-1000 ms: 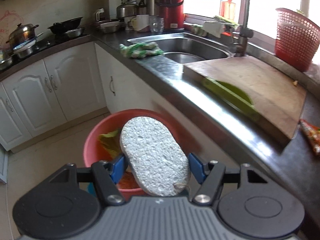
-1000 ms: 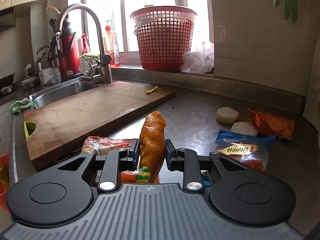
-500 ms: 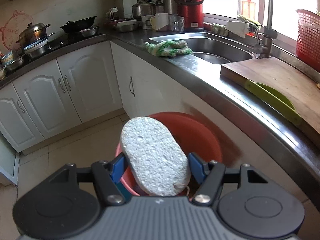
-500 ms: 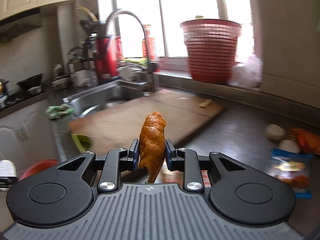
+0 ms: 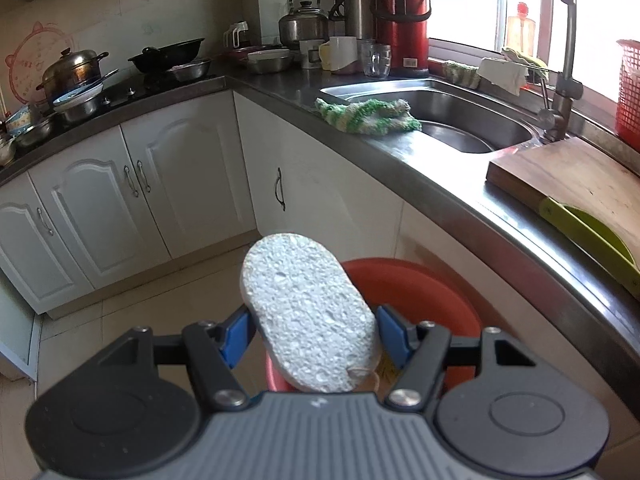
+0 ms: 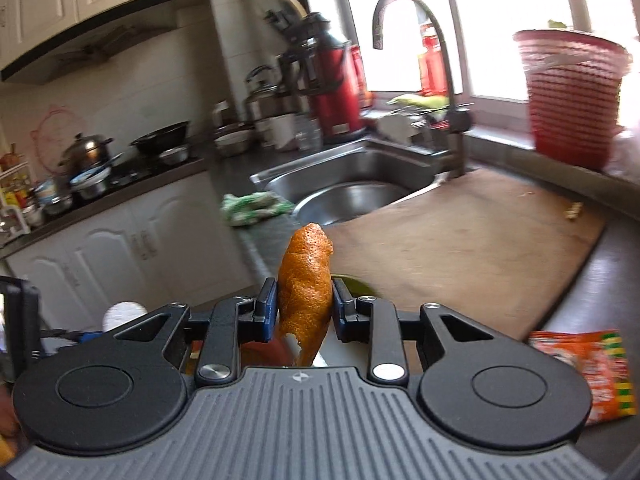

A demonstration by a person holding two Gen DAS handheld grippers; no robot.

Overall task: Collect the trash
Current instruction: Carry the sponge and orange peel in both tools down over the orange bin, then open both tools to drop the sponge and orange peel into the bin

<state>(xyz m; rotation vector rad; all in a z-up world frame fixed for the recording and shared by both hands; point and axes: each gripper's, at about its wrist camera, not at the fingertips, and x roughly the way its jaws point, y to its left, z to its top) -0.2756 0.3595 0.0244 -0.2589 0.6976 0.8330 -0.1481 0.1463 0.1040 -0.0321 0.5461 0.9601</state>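
**Two Pieces of Trash Held, Both Nearing the Bucket**

Two items were in hand. The left gripper [image 5: 314, 330] had its blue-padded fingers [image 5: 236, 334] pinching a white oval porous sponge [image 5: 308, 312] across its width, the sponge tilted toward 11 o'clock. The right gripper [image 6: 305, 308] pinched a curled strip of orange peel [image 6: 306, 284] that stood upright between its fingers [image 6: 266, 304].

What had changed over the last second: in the left wrist view the round red plastic bucket [image 5: 420, 284] on the pale tiled floor [image 5: 160, 300] had slid from directly behind the sponge to 2 o'clock of it, so the left gripper no longer sat squarely over the opening. In the right wrist view the scene had swung from the back wall and scattered wrappers toward the steel sink [image 6: 352, 188] and the white cabinet doors [image 6: 120, 248]; the wooden cutting board [image 6: 472, 236] now lay at 2 o'clock of the peel, and an orange snack wrapper [image 6: 580, 368] remained on the dark tabletop [image 6: 600, 288] at 4 o'clock. The picture was blurred, consistent with a fast sweep. The sponge's white tip [image 6: 122, 312] showed at 9 o'clock, low in that view.

That suggests the peel was being carried off the tabletop toward the bucket, with neither item dropped yet. The wrapper looked like further trash to collect.
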